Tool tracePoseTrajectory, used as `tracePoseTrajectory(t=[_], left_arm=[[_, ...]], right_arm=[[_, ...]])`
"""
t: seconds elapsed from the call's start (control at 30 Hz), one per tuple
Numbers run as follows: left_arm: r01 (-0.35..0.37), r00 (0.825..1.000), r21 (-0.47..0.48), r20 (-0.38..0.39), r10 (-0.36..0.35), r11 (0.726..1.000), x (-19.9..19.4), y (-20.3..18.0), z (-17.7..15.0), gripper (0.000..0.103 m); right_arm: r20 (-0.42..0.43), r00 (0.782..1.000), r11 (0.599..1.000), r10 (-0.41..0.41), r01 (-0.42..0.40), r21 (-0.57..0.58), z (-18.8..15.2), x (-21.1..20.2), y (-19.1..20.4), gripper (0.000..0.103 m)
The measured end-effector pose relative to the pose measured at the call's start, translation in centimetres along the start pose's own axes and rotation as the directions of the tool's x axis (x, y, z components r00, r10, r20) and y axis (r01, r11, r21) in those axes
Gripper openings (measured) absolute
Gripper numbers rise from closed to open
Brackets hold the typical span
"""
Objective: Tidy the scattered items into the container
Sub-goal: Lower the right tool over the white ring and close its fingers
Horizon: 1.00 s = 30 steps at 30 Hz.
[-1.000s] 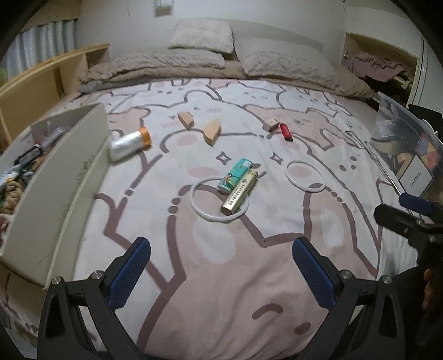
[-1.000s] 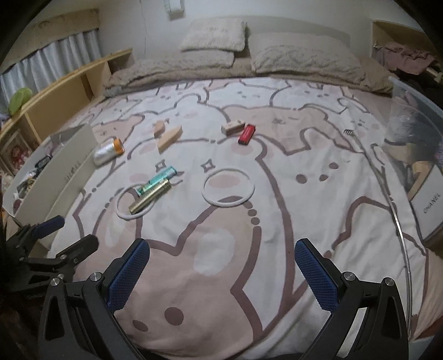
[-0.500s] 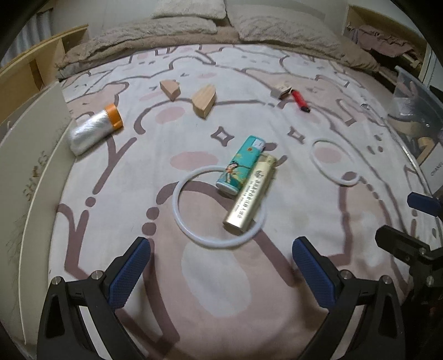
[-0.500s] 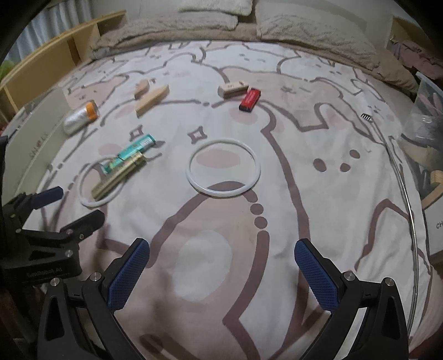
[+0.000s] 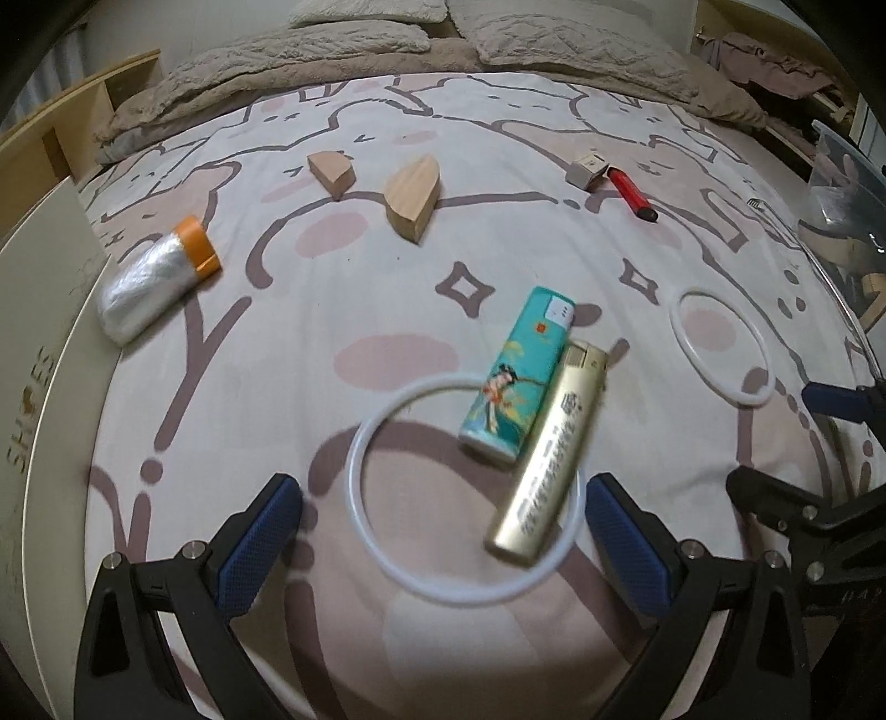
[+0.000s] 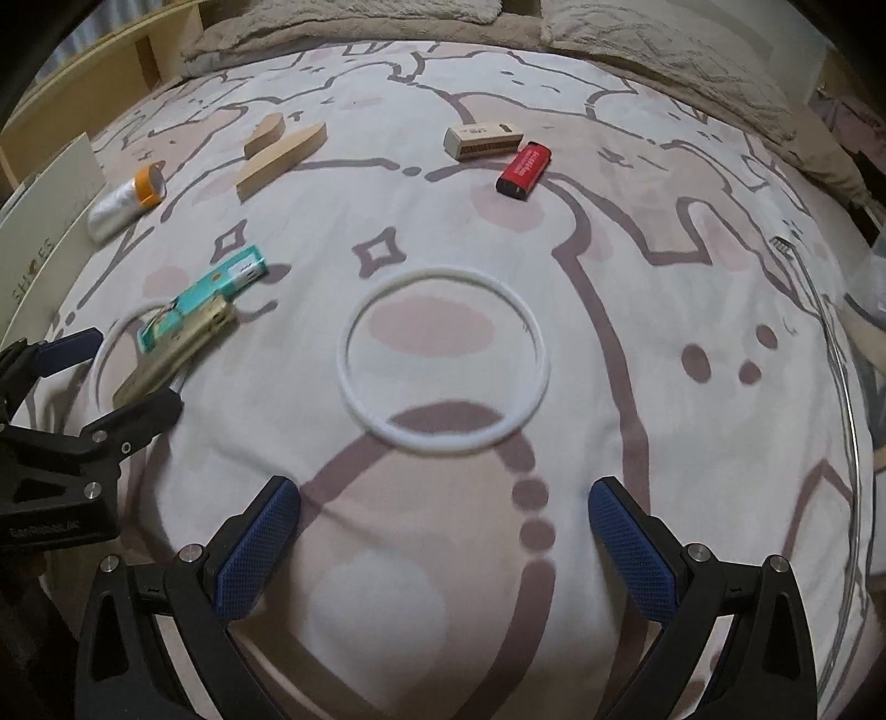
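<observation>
My left gripper (image 5: 443, 531) is open just short of a white ring (image 5: 365, 531), across which lie a gold lighter (image 5: 548, 465) and a teal lighter (image 5: 518, 376). My right gripper (image 6: 443, 540) is open before a second white ring (image 6: 443, 360). Scattered further off are a red lighter (image 6: 524, 169), a small beige box (image 6: 483, 141), two wooden blocks (image 5: 412, 194) and a foil roll with an orange cap (image 5: 149, 279). A cream shoe box (image 5: 39, 387) stands at the left edge of the bed.
The patterned bedspread (image 6: 609, 277) covers the bed, with pillows (image 5: 565, 33) at the head. A clear plastic bin (image 5: 847, 183) sits off the right side, a wooden shelf (image 5: 66, 127) off the left. The left gripper's body (image 6: 61, 443) shows in the right wrist view.
Both grippers have moved forward and down toward the bed. The rings and lighters are now much nearer the fingers. Nothing on the bed has shifted.
</observation>
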<state>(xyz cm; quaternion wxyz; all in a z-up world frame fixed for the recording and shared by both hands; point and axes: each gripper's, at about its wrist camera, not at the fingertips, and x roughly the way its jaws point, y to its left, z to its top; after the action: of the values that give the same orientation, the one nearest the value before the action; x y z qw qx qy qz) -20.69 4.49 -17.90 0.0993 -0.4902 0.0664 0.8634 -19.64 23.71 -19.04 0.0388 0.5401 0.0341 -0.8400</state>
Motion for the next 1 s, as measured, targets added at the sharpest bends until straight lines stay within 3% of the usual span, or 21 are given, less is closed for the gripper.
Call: tracePoseTrajectory(t=[0.27, 0.43, 0.8, 1.0], left_arm=[[0.024, 0.999, 0.072, 0.033, -0.027, 0.997, 0.8, 0.0, 0.7, 0.103], [0.023, 0.997, 0.084, 0.074, -0.029, 0.996, 0.6, 0.0, 0.3, 0.103], [-0.016, 0.995, 0.103, 0.102, 0.005, 0.995, 0.8, -0.8, 0.1, 0.103], [0.007, 0.995, 0.099, 0.1, -0.017, 0.995, 0.7, -0.5, 0.2, 0.103]], right_arm=[[0.058, 0.998, 1.0, 0.013, -0.013, -0.004, 2.2, 1.4, -0.7, 0.103], [0.141, 0.989, 0.999, 0.043, -0.04, -0.02, 3.2, 2.4, -1.1, 0.103], [0.173, 0.985, 1.0, 0.022, -0.018, -0.025, 3.1, 2.6, -0.9, 0.103], [0.181, 0.983, 0.999, 0.035, -0.033, -0.016, 3.0, 2.6, -1.2, 0.103]])
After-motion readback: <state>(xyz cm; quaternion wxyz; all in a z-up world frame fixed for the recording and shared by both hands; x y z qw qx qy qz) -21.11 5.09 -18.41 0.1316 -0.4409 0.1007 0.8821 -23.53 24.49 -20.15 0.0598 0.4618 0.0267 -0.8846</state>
